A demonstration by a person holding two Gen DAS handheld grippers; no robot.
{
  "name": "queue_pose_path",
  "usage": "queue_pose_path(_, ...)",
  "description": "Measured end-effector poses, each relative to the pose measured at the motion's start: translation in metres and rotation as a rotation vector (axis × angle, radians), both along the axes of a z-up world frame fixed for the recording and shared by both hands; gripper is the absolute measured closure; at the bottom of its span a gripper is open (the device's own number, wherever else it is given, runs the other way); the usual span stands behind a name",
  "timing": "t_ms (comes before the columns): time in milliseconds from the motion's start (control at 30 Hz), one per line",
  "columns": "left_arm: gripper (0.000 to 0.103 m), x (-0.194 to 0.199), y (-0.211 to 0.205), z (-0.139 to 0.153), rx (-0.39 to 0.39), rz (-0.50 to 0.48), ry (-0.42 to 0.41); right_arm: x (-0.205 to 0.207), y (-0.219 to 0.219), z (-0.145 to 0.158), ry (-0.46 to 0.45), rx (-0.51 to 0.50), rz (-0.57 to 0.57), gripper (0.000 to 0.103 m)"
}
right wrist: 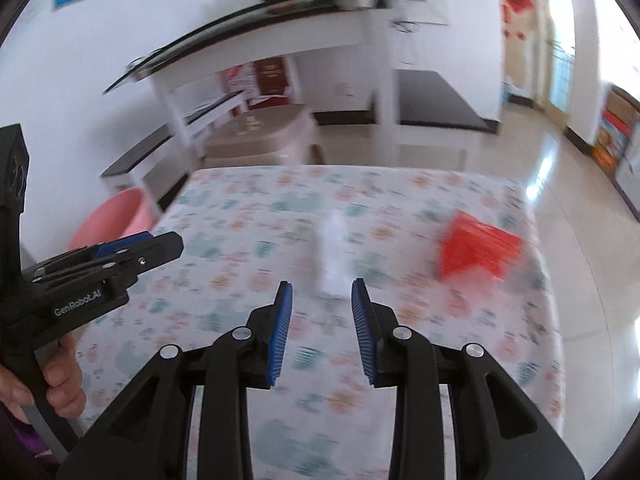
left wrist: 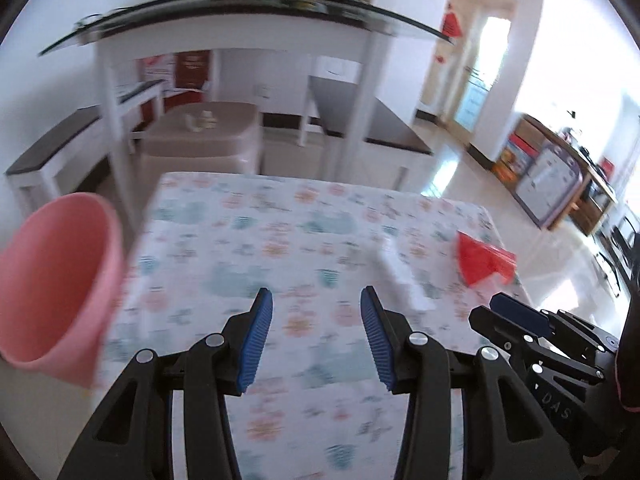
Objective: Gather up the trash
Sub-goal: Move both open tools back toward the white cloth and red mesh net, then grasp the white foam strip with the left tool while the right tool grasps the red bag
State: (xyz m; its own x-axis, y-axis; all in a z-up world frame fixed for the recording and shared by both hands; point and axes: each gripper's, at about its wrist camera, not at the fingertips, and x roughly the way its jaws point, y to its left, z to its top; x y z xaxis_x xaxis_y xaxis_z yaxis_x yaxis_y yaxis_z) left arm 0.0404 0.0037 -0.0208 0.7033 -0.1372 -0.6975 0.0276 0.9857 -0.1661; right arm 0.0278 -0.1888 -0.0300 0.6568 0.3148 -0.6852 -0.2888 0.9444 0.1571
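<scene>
A red wrapper (left wrist: pixel 484 261) lies near the right edge of the floral-cloth table (left wrist: pixel 280 240); it also shows in the right wrist view (right wrist: pixel 478 249). A blurred white piece of trash (left wrist: pixel 400 270) lies left of it, just ahead of my right gripper (right wrist: pixel 322 292) in the right wrist view (right wrist: pixel 334 256). A pink bin (left wrist: pixel 56 288) stands off the table's left side, also seen in the right wrist view (right wrist: pixel 112 218). My left gripper (left wrist: pixel 317 300) is open and empty above the table. My right gripper is open and empty.
A glass-topped white table (left wrist: pixel 240 12) stands behind, with benches (left wrist: pixel 52 152) and a beige stool (left wrist: pixel 208 136) under it. A shelf with boxes (left wrist: pixel 552 176) stands on the shiny floor at the right. The other gripper shows at each view's side.
</scene>
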Motion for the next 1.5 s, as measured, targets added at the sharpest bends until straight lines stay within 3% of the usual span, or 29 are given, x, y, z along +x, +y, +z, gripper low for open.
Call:
queue_pose_path(167,0.058,0.028,-0.044,-0.015,-0.001,-0.07,0.054,0.005,-0.043,-0.01,0.028,0.048,-0.083,0.072)
queue_pose_path(333,0.058,0.055,-0.069,-0.032,0.0,-0.051,0.115,0.008,-0.066,-0.018,0.04,0.063,-0.127,0.071)
queue_pose_path(433,0.058,0.069,-0.082,-0.042,0.01,-0.035,0.147,0.009,-0.074,-0.02,0.037,0.071,-0.142,0.06)
queue_pose_path(667,0.058,0.09,-0.102,-0.065,0.06,-0.011,0.202,0.011,-0.09,-0.023,0.038,0.087,-0.169,0.058)
queue_pose_path(800,0.059,0.089,-0.109,-0.067,0.118,-0.021,0.178,0.017,-0.099,-0.022,0.034,0.104,-0.187,0.058)
queue_pose_path(967,0.074,0.084,-0.106,-0.068,0.139,-0.031,0.155,0.027,-0.11,-0.016,0.027,0.149,-0.21,0.058)
queue_pose_path(1267,0.076,0.059,-0.077,-0.059,0.14,-0.056,0.115,0.071,-0.106,0.003,0.002,0.121,-0.148,0.058)
queue_pose_path(1400,0.076,0.049,-0.061,-0.053,0.122,-0.04,0.106,0.109,-0.116,0.0,0.08,0.172,-0.131,0.058)
queue_pose_path(1500,0.076,0.044,-0.05,-0.048,0.103,-0.018,0.098,0.135,-0.129,-0.021,0.201,0.24,-0.159,0.058)
